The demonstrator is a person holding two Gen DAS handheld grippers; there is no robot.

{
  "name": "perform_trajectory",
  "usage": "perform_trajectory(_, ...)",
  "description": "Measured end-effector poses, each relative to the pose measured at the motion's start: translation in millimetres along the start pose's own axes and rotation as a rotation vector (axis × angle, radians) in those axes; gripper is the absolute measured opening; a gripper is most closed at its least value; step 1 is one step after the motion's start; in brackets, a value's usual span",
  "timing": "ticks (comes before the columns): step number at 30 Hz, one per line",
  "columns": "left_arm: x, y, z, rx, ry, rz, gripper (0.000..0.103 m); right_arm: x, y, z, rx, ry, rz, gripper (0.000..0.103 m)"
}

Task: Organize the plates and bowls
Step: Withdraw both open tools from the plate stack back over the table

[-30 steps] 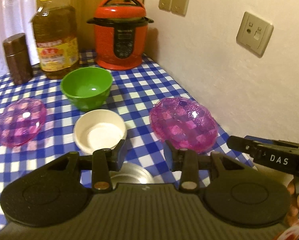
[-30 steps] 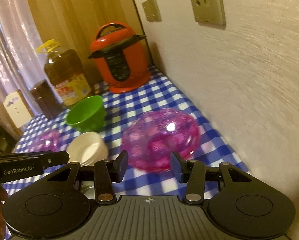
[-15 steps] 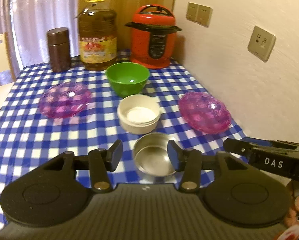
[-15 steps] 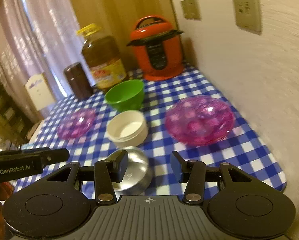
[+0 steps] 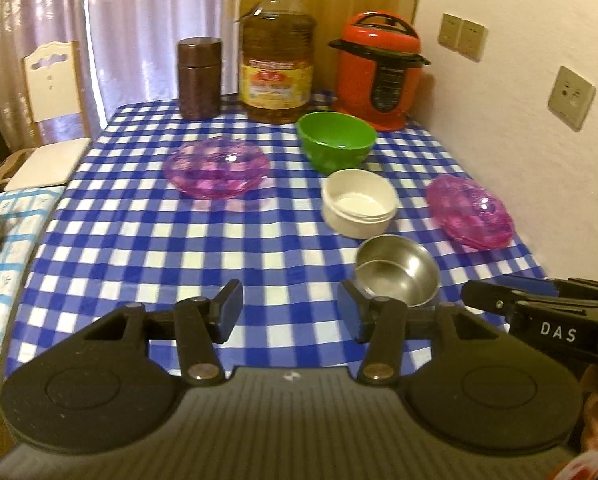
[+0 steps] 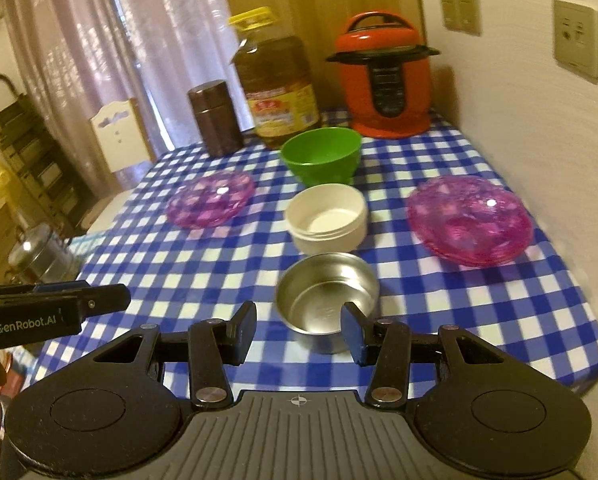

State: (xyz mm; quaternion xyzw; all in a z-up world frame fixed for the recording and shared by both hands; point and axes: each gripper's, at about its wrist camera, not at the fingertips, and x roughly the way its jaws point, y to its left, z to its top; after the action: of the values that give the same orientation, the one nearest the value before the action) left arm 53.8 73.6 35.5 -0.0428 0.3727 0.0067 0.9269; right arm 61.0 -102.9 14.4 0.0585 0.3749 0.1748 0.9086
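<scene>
Five dishes sit on the blue checked tablecloth (image 5: 139,240). A steel bowl (image 5: 397,272) is nearest, with a white bowl (image 5: 359,202) behind it and a green bowl (image 5: 337,140) farther back. One pink glass plate (image 5: 217,166) lies to the left and another (image 5: 469,210) lies near the wall. My left gripper (image 5: 290,306) hovers over the near edge, left of the steel bowl; its jaws are opening, with nothing between them. My right gripper (image 6: 299,326) hangs above and short of the steel bowl (image 6: 327,296), open and holding nothing.
An oil bottle (image 5: 277,68), a red cooker (image 5: 379,72) and a brown canister (image 5: 199,78) line the table's far edge. A wall (image 5: 519,140) runs along the right side. A white chair (image 5: 51,80) stands at the far left, and a metal pot (image 6: 39,258) sits beyond the table's left edge.
Both grippers have drawn back from the dishes, so the steel bowl and the whole table now show. The left jaws stand wider apart than before. The dishes have not moved.
</scene>
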Motion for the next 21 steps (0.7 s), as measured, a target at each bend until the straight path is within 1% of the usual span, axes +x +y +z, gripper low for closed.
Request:
perform_trajectory(9,-8.4,24.6,-3.9,-0.04,-0.005,0.028,0.048,6.9,24.0,0.1,-0.039,0.003,0.028,0.047)
perform_trajectory(21,3.2,38.0,1.6,-0.062,0.004,0.042,0.049,19.4,27.8,3.8,-0.025,0.002,0.046,0.047)
